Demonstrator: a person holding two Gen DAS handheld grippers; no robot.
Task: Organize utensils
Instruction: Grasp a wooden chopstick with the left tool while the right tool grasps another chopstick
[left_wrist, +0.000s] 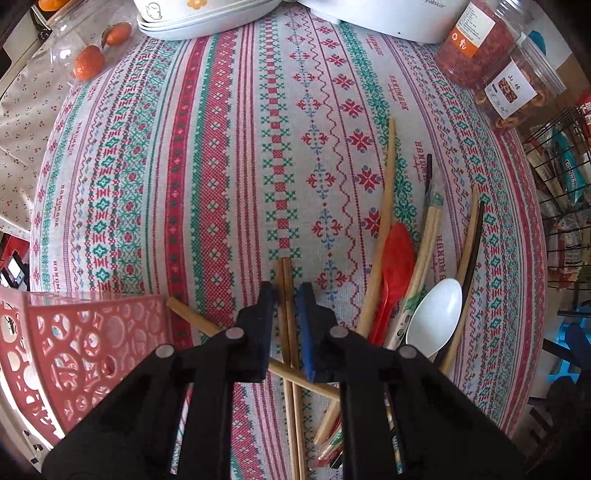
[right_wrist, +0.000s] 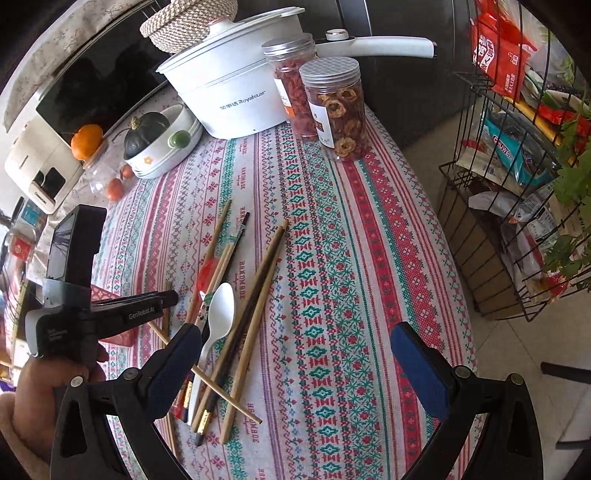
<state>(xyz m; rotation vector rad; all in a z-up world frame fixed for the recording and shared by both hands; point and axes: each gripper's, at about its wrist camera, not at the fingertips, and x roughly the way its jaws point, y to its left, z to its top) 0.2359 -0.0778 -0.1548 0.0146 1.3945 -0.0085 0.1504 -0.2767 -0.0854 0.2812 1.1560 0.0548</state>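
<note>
1. The left gripper (left_wrist: 289, 295) points down at the patterned tablecloth (left_wrist: 207, 155), low in the centre of the left wrist view. Its two pads are drawn in tight on a pair of wooden chopsticks (left_wrist: 287, 273) that run straight up the frame between them.
2. Another wooden chopstick (left_wrist: 192, 314) lies crosswise under that pair, slanting from beside the red basket (left_wrist: 85, 339) at lower left towards the lower right.
3. To the right of the gripper lies the rest of the pile: a red spoon (left_wrist: 397, 266), a white spoon (left_wrist: 439, 314) with its bowl upward, a long pale chopstick (left_wrist: 386, 206), a wrapped pair (left_wrist: 428, 236) and dark chopsticks (left_wrist: 474, 251), all overlapping and fanning towards the upper right.
4. In the right wrist view the right gripper (right_wrist: 295, 350) hovers over the cloth with its fingers spread wide and nothing between them. Its left pad (right_wrist: 177, 354) sits in front of the utensil pile; its right pad is over bare cloth.
5. At the left of that view a hand (right_wrist: 44, 398) holds the other gripper's handle, its fingers lowered beside the pile.
6. At the top of the table stand a white pot (right_wrist: 229, 96), two jars (right_wrist: 332, 107) of dried fruit and a stack of white dishes (right_wrist: 162, 147). A wire rack (right_wrist: 517, 184) of packets fills the right edge.
</note>
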